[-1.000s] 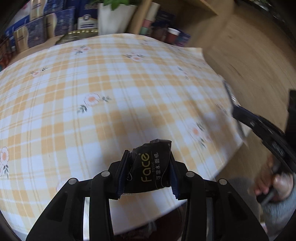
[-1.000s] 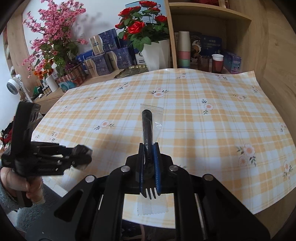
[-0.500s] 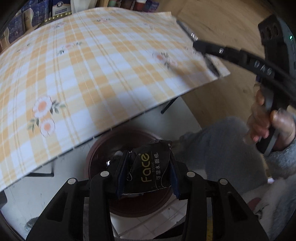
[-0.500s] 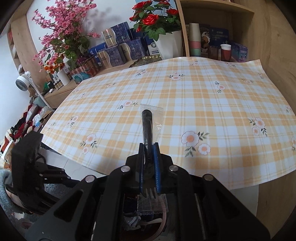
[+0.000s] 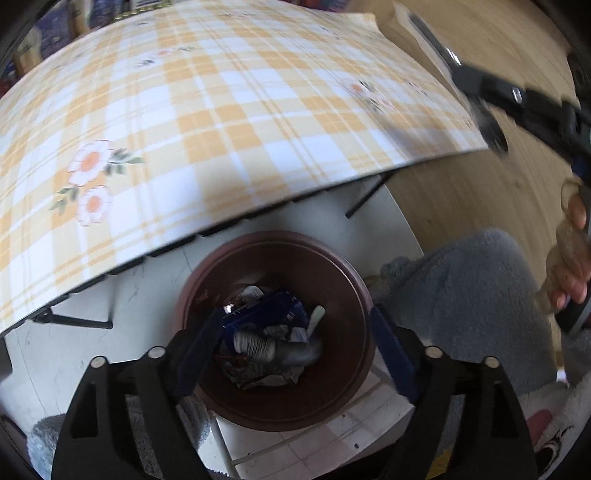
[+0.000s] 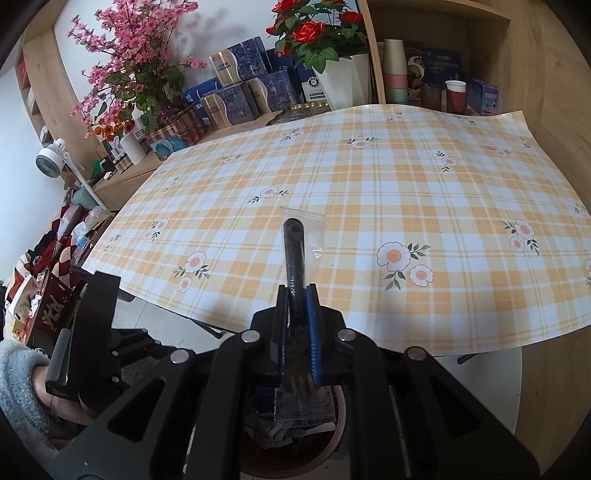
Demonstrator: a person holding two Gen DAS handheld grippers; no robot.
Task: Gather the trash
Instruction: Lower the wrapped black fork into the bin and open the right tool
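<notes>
Room: wooden shelving behind the table (image 6: 424, 206), with pink blossom sprays (image 6: 125, 62), red roses (image 6: 314, 26) in a white pot, blue-and-gold boxes (image 6: 240, 85), stacked paper cups (image 6: 394, 70).
Table: covered by an orange-and-white checked cloth with daisies; its near edge overhangs a white floor.
Trash bin: round brown bin (image 5: 343, 369) on the floor just below the table's near edge, holding crumpled wrappers, a dark blue packet (image 5: 273, 310) and grey scraps; printing on them too blurred to read.
Left gripper (image 5: 295, 350): directly over the bin, jaws opening wide, nothing between them.
Right gripper (image 6: 298, 325): jaws closed on a black plastic fork in a clear sleeve (image 6: 297, 251); handle points over the table's near edge, tines hang above the bin.
Writing: box labels on the shelf illegible.
</notes>
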